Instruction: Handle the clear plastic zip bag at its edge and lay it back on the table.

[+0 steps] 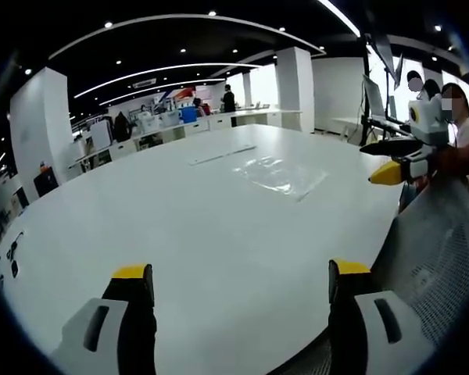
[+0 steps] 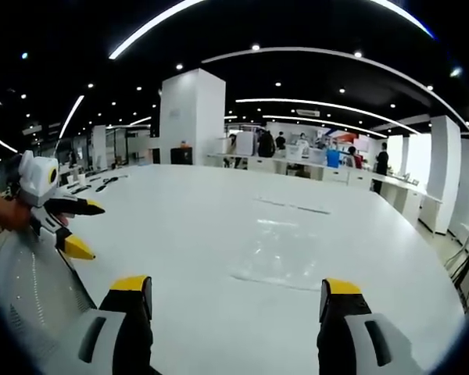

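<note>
Clear zip bag (image 1: 280, 175) lies flat on white surface (image 1: 180, 226) | left gripper (image 1: 242, 281) wide open, empty | right gripper (image 2: 237, 295) wide open, empty

Both views low at table (image 1: 219, 234) edge, facing across; shared: zip bag (image 1: 280, 175), white tabletop.

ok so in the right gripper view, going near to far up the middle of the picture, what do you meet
right gripper, open at the bottom edge → bare white table → clear plastic zip bag lying flat → thin strip farther along the table → desks with people at the back of the room
</note>
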{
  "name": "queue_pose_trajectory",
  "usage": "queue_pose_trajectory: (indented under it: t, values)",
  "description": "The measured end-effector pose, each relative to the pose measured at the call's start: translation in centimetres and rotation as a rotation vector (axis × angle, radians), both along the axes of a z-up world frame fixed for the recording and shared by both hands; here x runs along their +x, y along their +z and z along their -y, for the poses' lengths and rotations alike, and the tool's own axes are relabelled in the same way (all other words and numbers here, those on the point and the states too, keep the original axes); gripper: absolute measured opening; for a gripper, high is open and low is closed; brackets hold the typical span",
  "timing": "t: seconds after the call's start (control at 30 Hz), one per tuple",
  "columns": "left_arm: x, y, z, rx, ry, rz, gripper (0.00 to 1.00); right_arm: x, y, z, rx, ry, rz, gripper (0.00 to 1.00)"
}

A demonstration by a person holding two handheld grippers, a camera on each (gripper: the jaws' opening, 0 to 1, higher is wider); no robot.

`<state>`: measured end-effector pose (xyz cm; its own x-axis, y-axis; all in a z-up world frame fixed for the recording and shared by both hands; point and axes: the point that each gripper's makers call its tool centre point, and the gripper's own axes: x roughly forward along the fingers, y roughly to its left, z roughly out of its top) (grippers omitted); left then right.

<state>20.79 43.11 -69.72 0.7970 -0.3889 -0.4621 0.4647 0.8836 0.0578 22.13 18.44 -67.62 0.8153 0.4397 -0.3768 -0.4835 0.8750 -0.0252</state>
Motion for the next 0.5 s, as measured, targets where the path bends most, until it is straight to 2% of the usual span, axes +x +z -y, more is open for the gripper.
queue_pose_trajectory:
  t: [0.33,0.5]
  values:
    - [0.07,0.02,-0.07,-0.009,0.006,-0.006,0.96,-0.07,-0.04,-0.13,0.009,0.008,-0.012,0.91]
    - [-0.04,-0.37,0.11,0.002,-0.01,-0.026,0.97,-0.06,0.2,-0.24,0.051,0.018,-0.032,0.94]
